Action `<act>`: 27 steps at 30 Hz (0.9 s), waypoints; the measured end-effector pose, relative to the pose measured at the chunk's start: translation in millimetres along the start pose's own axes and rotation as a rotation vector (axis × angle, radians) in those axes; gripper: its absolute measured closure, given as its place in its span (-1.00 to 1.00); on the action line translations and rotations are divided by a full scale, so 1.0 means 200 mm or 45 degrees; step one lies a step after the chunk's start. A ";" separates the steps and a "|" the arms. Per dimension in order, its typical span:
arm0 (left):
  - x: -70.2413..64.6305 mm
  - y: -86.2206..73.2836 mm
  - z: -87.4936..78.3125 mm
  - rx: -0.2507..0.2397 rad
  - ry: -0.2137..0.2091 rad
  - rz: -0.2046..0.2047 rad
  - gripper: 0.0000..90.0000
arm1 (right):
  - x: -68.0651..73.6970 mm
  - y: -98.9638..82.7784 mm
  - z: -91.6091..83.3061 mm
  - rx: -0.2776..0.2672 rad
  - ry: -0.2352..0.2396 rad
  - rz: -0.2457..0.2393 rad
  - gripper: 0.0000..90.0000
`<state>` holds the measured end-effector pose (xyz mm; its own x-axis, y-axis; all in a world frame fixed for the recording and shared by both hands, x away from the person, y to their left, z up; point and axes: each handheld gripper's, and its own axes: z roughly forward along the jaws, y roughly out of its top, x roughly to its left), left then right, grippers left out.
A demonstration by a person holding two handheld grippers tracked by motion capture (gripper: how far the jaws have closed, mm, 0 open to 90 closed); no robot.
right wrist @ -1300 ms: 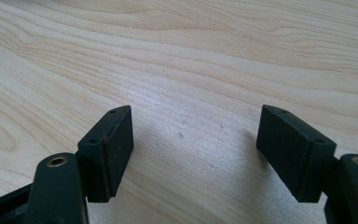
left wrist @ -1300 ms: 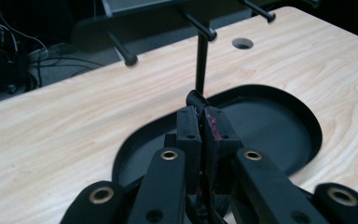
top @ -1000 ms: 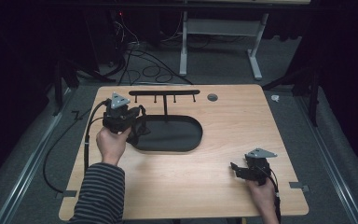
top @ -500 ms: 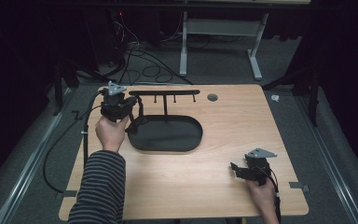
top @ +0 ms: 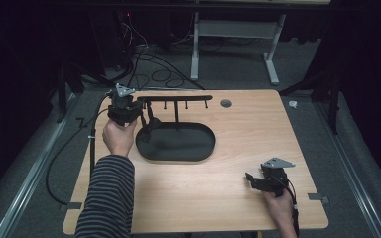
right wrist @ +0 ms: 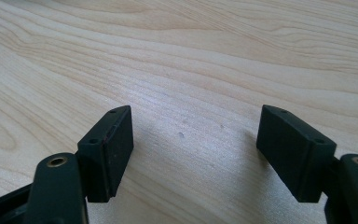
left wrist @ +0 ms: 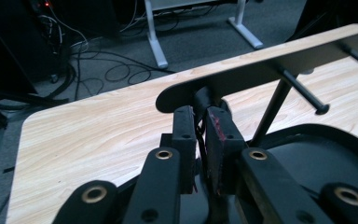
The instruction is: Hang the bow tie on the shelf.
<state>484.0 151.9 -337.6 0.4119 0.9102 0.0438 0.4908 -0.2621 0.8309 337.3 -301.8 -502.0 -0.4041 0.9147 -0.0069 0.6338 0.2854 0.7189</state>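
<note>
A black stand has an oval base [top: 178, 143] and a top bar [top: 178, 98] with short pegs. In the left gripper view the bar [left wrist: 261, 65] crosses just above my jaws. My left gripper [top: 140, 111] is at the bar's left end. It is shut on a thin black piece [left wrist: 206, 99] that reaches up under that end; the same piece [top: 150, 122] hangs down toward the base. What the piece is stays unclear. My right gripper [top: 251, 179] rests low near the table's front right, open [right wrist: 193, 149], with bare wood between its jaws.
The wooden table [top: 248, 134] has a small round grommet [top: 225, 103] at the back. Beyond the far edge lie floor cables [top: 144, 64] and a white desk frame [top: 238, 44]. The left gripper's cable [top: 92, 144] trails off the table's left edge.
My left gripper has moved away from the person, from beside the base's left rim up to the bar's left end. The right gripper has stayed put.
</note>
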 end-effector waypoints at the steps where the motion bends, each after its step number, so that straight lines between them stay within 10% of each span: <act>1: 0.00 0.00 0.00 0.005 0.003 0.004 0.79 | 0.00 0.00 0.00 0.000 0.000 0.000 -0.37; 27: -0.01 -0.11 -0.12 -0.014 -0.052 -0.010 0.40 | 0.00 0.00 0.00 -0.001 0.000 -0.003 -0.37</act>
<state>453.7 164.6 -342.2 0.4394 0.8982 0.0146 0.4855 -0.2511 0.8374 337.4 -302.0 -502.0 -0.4057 0.9140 -0.0090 0.6321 0.2877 0.7195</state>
